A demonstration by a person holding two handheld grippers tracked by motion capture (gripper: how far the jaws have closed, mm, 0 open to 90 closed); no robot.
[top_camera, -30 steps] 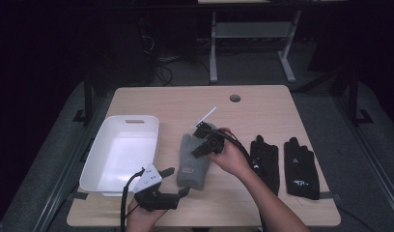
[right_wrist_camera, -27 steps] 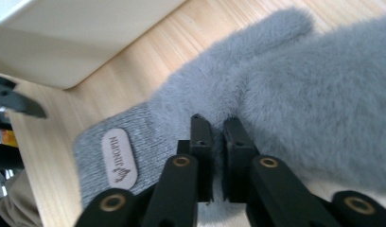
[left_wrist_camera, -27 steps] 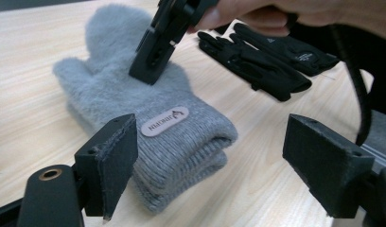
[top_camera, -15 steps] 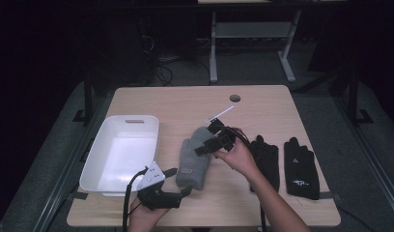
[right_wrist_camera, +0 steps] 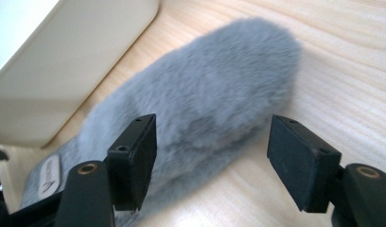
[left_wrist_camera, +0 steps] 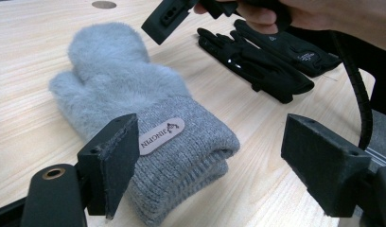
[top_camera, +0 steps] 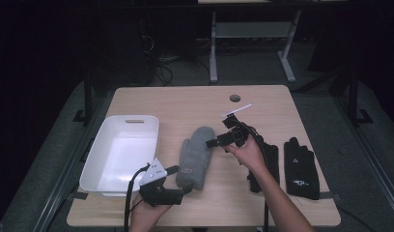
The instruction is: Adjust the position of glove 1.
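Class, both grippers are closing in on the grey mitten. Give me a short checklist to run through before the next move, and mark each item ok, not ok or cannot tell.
1. left gripper open at the cuff of the grey mitten: ok.
2. right gripper open at the mitten's fluffy tip: ok.
3. Mitten lying flat on the table: ok.
4. White bin beside the mitten, nothing visible inside: ok.
5. Black gloves apart from the mitten: ok.
6. A second mitten folded beneath: cannot tell.

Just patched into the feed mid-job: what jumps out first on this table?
The fluffy grey knitted mitten lying flat mid-table draws the eye, with both open claws trained on it: the left claw at its ribbed cuff, the right claw by its fingertip end. To its left sits an empty white plastic tub, and to its right lies a pair of black fabric gloves side by side.
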